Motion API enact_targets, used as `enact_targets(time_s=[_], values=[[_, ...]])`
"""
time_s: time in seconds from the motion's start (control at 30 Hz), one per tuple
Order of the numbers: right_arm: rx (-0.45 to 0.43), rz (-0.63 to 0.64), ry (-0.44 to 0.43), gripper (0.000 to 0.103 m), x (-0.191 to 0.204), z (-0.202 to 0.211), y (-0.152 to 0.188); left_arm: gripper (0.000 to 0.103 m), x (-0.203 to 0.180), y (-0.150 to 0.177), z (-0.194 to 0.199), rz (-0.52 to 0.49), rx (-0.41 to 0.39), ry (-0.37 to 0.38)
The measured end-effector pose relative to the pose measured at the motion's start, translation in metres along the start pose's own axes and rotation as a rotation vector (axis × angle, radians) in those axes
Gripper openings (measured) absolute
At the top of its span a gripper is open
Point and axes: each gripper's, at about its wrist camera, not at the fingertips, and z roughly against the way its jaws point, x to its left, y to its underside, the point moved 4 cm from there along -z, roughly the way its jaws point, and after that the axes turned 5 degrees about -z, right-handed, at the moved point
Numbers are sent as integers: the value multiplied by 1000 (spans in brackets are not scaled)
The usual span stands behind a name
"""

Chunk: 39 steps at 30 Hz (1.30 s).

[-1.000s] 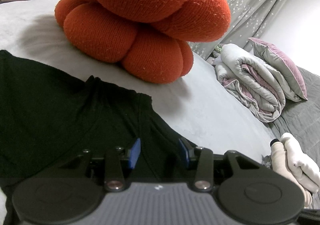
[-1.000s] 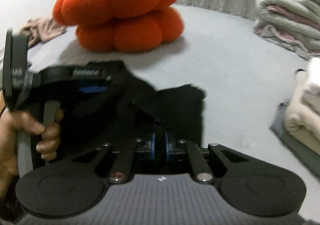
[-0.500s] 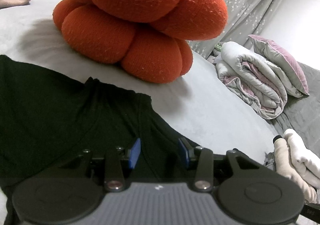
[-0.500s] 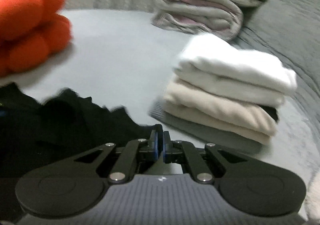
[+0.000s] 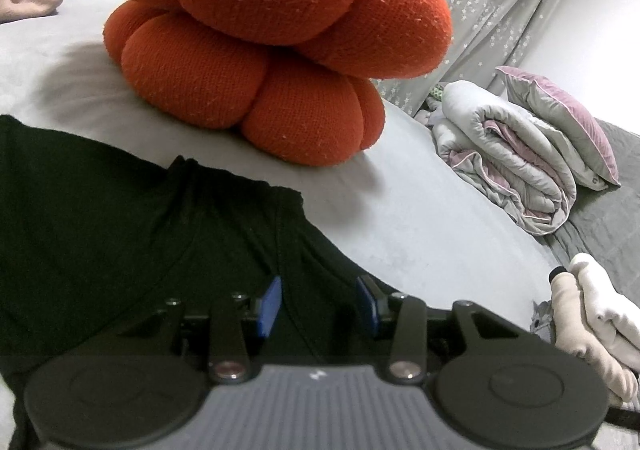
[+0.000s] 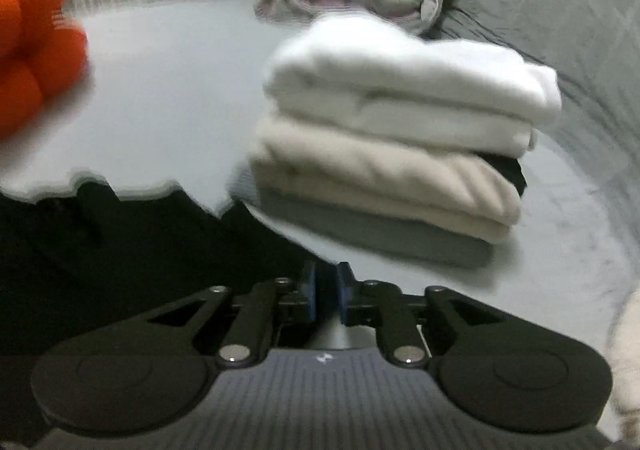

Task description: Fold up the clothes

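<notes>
The black garment (image 5: 112, 234) is lying spread on the grey bed (image 5: 420, 234), its long run stretching away to the left in the left wrist view, with its gathered edge pointing toward the orange knitted cushion (image 5: 260, 50). In the right wrist view the same black cloth (image 6: 132, 250) is filling the lower left, so it is sitting to the left of that claw, and its ragged edge is reaching nearly to the stack of folded clothes (image 6: 392, 142).

The left claw (image 5: 318, 304) is hanging directly over the cloth, jaws standing apart with fabric showing between the blue pads (image 5: 269, 304) but nothing pinched. The right claw (image 6: 326, 296) has just been opening; its jaws are showing a narrow gap, and through the blur the gap appears to be holding only bed surface, not cloth.

So the left hand is the nearer one, already above the garment, while the right is sitting off its right-hand edge, between the cloth and the stack. The next fold probably depends on the right claw working back leftward onto that edge.
</notes>
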Motion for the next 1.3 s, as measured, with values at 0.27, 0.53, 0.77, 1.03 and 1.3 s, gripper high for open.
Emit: enact_targets(time_s=[0.27,0.53,0.77,1.03,1.3], values=[[-101,-99,-181,45,5,-17,-1,43,0,0,0,-2,-1,-2],[-82,-39,-164,40,14,-42,6,43,-1,0,0,-9,-1,-6],[-247,1,-36,3,13,-23,-3,43,-1,0,0,-3,-2,-3],[-295,4,173,2,-4,-29,0,43,0,-1,-1,4,-1,2],[-248,-59,76,14,-11,-23,-12,43,1,-7,3,11,-2,-17]])
